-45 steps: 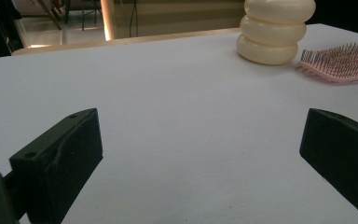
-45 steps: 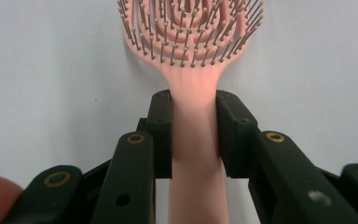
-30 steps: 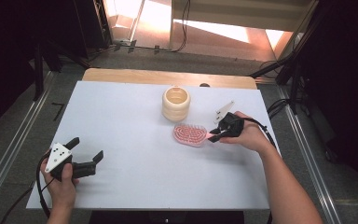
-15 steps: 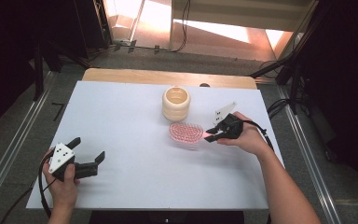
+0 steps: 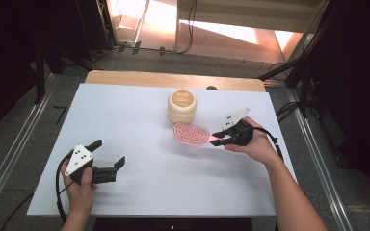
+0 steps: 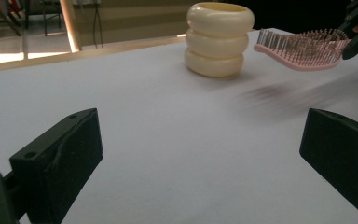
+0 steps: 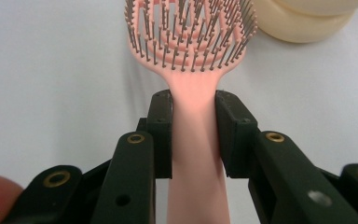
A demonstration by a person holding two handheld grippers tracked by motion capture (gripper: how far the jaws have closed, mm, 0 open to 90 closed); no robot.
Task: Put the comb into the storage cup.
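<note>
The right tool (image 5: 218, 139) holds a pink hairbrush (image 5: 191, 134) by its handle. In the right gripper view the two black jaws press on the handle from both sides, and the bristles point up. The brush sits a little right of the middle of the high view, just below the cream holder (image 5: 182, 106). In the left gripper view the brush (image 6: 303, 50) hangs in the air above the white counter (image 5: 139, 120), with a soft shadow under it, so it is lifted and not lying down.

The left tool (image 5: 107, 160) is at the lower left of the high view, well apart from the brush. Its jaws stand wide open with nothing between them.

The step in hand looks like carrying the brush toward the holder. The holder is open at the top, so the brush may be meant to go inside it. For that, the next move would need the brush lifted higher and tipped so that one end points down over the opening. The hand should go slowly, because the holder is tall and could be knocked over.

Counting the things: one hairbrush, one cream holder made of three round rings stacked up, two tools, and one white counter.
</note>
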